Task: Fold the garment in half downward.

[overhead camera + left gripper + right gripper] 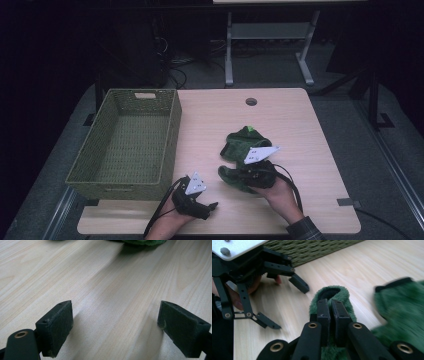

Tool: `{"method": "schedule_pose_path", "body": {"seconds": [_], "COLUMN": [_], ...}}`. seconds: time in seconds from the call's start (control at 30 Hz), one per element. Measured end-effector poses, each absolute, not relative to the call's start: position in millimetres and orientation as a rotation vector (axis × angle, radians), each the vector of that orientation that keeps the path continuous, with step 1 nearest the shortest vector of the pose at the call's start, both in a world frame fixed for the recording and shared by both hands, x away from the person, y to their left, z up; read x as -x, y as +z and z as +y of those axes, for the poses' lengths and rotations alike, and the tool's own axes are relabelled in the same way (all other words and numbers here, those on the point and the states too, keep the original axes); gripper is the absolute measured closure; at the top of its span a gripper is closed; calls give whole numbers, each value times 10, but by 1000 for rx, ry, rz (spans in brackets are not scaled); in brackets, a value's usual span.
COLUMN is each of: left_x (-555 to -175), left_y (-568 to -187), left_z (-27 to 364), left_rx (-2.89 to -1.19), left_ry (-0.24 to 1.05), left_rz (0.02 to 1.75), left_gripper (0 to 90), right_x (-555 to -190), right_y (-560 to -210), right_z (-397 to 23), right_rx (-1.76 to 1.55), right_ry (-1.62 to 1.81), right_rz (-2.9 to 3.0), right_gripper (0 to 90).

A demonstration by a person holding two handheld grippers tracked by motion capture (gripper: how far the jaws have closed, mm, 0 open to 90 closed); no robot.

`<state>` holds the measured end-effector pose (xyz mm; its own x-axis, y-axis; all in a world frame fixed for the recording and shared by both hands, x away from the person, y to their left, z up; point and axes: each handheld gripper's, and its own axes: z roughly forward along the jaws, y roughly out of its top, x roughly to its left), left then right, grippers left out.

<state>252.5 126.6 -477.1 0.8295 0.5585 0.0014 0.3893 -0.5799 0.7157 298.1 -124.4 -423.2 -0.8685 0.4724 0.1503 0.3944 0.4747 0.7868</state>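
basket (127,140) blocks left; table (300,120) right bare; green plush (245,145) mid

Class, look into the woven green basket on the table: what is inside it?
The woven basket appears empty: its woven floor is bare in the high view. The strip just behind its near wall is hidden, so that cannot be checked.

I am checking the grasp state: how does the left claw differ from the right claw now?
The left claw stands wide open over bare table, holding nothing; the right claw is shut on the green plush cloth. The left claw sits near the woven basket, the right one farther away. Both have black padded jaws.
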Motion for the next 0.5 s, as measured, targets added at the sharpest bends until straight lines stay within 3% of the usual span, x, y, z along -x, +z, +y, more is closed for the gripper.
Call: {"method": "schedule_pose_path", "body": {"seconds": [0.5], "left_x": [-2525], "left_y": [-4772], "left_z": [1263], "left_rx": [-2257], "left_ry": [289], "left_rz": [691], "left_gripper": [124], "right_x": [-2811], "right_y": [-4317], "right_z": [-1953], "right_rx": [-976], "right_ry": [1282], "right_rz": [2511], "right_gripper": [868]}}
